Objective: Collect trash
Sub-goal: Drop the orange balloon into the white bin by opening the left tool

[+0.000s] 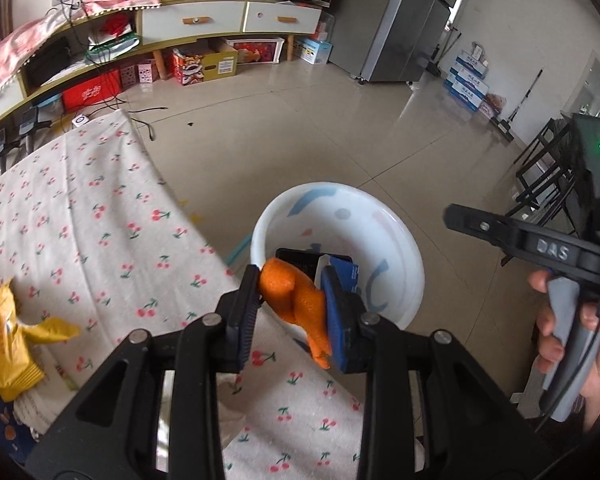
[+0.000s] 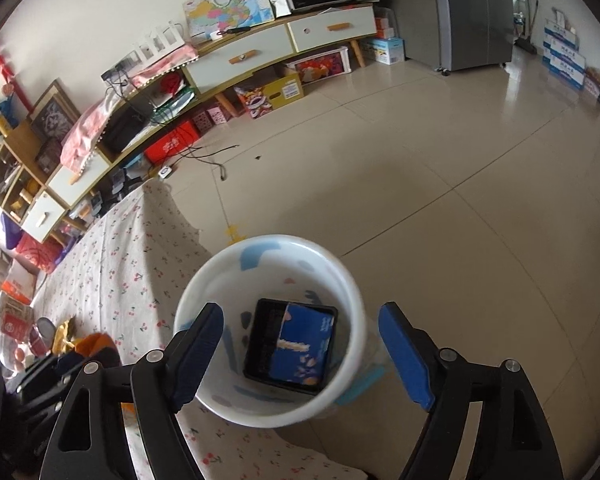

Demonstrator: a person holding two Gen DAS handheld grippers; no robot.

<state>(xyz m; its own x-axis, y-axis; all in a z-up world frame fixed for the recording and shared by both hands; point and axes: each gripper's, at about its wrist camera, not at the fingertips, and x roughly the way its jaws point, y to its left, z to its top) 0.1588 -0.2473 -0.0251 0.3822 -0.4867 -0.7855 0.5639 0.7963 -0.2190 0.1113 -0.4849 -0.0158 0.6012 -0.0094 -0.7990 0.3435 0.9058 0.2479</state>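
Step in hand: dropping trash into the white bin (image 2: 268, 412), which stands on the floor just beside the edge of the table (image 1: 100, 208) with its cherry-print cloth.
Left gripper (image 1: 290, 304): its jaws stand narrow and pinch a curl of orange peel (image 1: 296, 300) between the pads.
Where the peel is: held up in the air, over the table's edge and the near rim of the bin, not yet inside it.
Right gripper (image 2: 300, 354): its jaws stand wide with nothing between the pads; through the gap the bin's mouth shows.
In the bin: a dark box with a blue printed face (image 2: 292, 346) lies on the bottom, so by my reading one piece is already collected.
Still on the table: a yellow wrapper (image 1: 8, 340) lies near the left edge of the left wrist view, well apart from the bin.
Next move, as I judge it: carry the peel a little further over the bin's mouth, then spread the left jaws so it falls in; after that the wrapper waits.
Hand pose: both grippers tilt steeply downward toward the bin; in the left wrist view a hand (image 1: 572, 340) wraps the grey grip of the right tool, fingers on its trigger.
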